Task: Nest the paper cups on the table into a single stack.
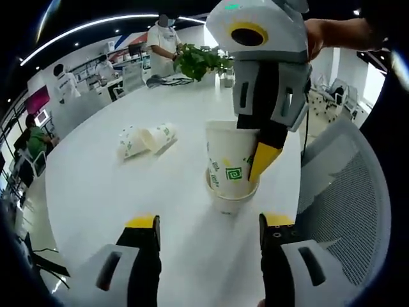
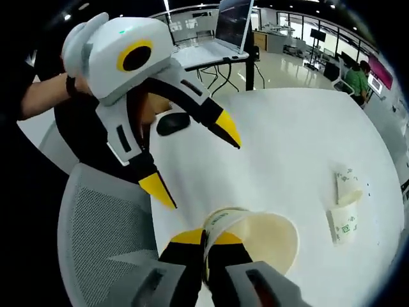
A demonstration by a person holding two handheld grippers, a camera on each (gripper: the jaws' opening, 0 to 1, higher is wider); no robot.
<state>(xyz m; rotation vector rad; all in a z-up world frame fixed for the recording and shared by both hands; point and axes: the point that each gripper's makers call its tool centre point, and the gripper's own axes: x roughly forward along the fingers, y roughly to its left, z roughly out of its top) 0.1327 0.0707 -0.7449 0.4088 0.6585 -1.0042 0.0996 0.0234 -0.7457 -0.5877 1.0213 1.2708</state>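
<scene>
A white paper cup with green print [image 1: 225,157] sits upright, nested in a second cup [image 1: 230,203], on the round white table [image 1: 96,185]. My right gripper [image 1: 259,160] comes down from above and is shut on the upper cup's rim, one finger inside and one outside. In the right gripper view its jaws pinch that rim [image 2: 208,246], and the cup's mouth [image 2: 262,240] faces the camera. My left gripper [image 1: 209,220] stands open just in front of the stack, touching nothing; it also appears as the left gripper [image 2: 195,161]. Two more cups [image 1: 147,139] lie on their sides, partly nested, the same lying cups [image 2: 345,204].
A grey mesh chair [image 1: 348,192] stands against the table edge by the stack, the same chair [image 2: 102,236]. A potted plant [image 1: 198,61] is at the table's far side. A laptop [image 2: 227,32] sits on a desk beyond. People stand and sit in the background.
</scene>
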